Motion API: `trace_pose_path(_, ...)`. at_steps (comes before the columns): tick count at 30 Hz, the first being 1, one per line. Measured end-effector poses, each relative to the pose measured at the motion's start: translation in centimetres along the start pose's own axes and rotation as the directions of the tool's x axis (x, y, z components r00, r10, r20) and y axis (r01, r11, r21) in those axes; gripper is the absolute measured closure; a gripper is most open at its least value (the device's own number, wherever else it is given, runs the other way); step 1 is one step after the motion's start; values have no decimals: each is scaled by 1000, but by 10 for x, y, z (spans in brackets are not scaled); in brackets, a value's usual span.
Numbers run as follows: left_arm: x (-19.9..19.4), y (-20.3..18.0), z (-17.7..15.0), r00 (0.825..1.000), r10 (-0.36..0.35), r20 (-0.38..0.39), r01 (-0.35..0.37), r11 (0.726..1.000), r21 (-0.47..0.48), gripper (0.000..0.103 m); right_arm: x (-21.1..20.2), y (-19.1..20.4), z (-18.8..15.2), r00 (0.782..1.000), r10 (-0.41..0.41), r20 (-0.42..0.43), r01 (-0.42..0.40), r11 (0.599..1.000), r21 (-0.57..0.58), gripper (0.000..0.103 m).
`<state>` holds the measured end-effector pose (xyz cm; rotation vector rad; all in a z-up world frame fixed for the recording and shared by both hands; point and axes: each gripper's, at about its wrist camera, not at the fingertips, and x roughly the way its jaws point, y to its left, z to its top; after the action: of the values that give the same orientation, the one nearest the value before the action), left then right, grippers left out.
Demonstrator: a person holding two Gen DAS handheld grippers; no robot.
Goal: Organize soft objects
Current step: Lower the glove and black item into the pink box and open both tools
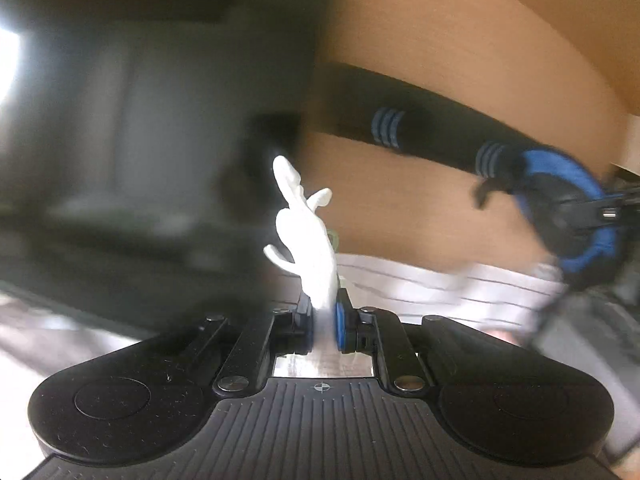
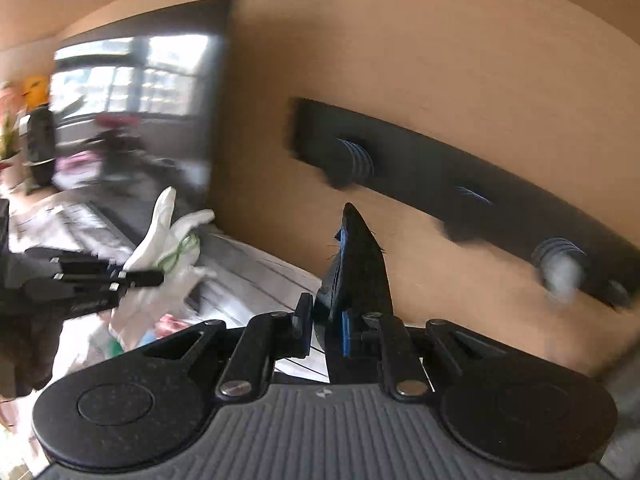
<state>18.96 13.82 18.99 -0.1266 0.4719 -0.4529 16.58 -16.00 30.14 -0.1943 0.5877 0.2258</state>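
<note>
Tan wall panel (image 2: pixel 460 60) filling the background in both views. Mounted on it: long black rack (image 2: pixel 460 196) with blue-ribbed pegs (image 2: pixel 358 158), running diagonally. Below it: white slatted surface (image 2: pixel 256 268), blurred. Far left in the right wrist view: dark-framed window or mirror (image 2: pixel 136 76); cannot tell which. Left gripper (image 1: pixel 324 322): jaws pressed together on the cuff of a white glove (image 1: pixel 310 246), glove fingers pointing up, held off the surface and apart from the rack. Right gripper (image 2: pixel 324 334): jaws clamped on a black cap with blue trim (image 2: pixel 360 264), standing upright just below the rack, not touching a peg.
</note>
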Motion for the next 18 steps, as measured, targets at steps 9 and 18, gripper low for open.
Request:
trace_pose_path(9,90,-138,-35,928,-311,-203,316,949,-7,90,-12,-91,-66,995,-87,-40,92,982,163,90)
trace_pose_path(18,170,-165,-89,925,-126,-359,135,991,-1,85,26,-112,-104,993,-46,-108,75,957,282,90)
